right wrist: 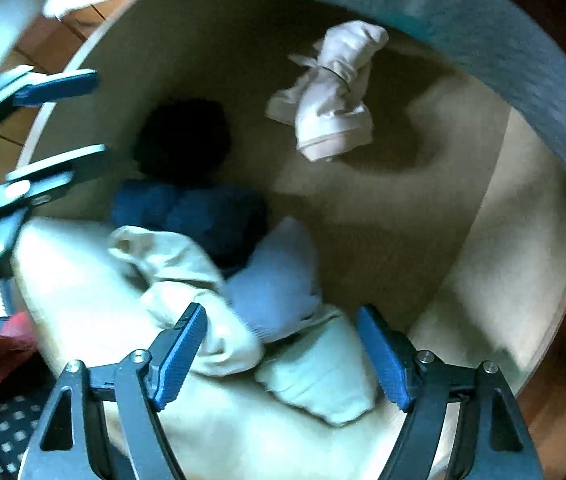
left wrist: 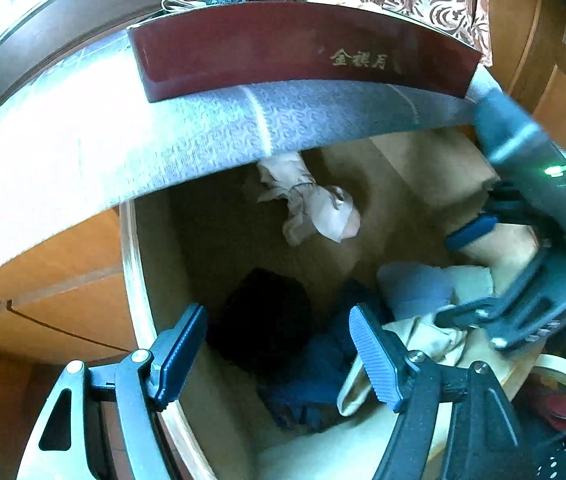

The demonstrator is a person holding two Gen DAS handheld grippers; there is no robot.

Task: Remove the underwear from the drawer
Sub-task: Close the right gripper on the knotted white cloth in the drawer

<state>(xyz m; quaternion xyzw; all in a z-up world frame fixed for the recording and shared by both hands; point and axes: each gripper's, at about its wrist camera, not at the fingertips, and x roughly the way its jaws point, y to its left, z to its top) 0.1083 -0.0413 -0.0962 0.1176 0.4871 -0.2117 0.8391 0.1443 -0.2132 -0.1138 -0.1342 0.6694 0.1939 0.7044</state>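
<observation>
Both grippers, left gripper [left wrist: 279,356] and right gripper [right wrist: 283,356], are hanging wide and empty over the open drawer [right wrist: 523,240]; the underwear [right wrist: 275,280], possibly that pale bundle, is lying inside, nothing lifted yet.

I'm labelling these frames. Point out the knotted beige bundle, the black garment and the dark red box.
knotted beige bundle [right wrist: 333,92], right wrist view, on its tied middle.
black garment [right wrist: 183,138], right wrist view, centre of the heap.
dark red box [left wrist: 295,46], left wrist view, its front face.
</observation>
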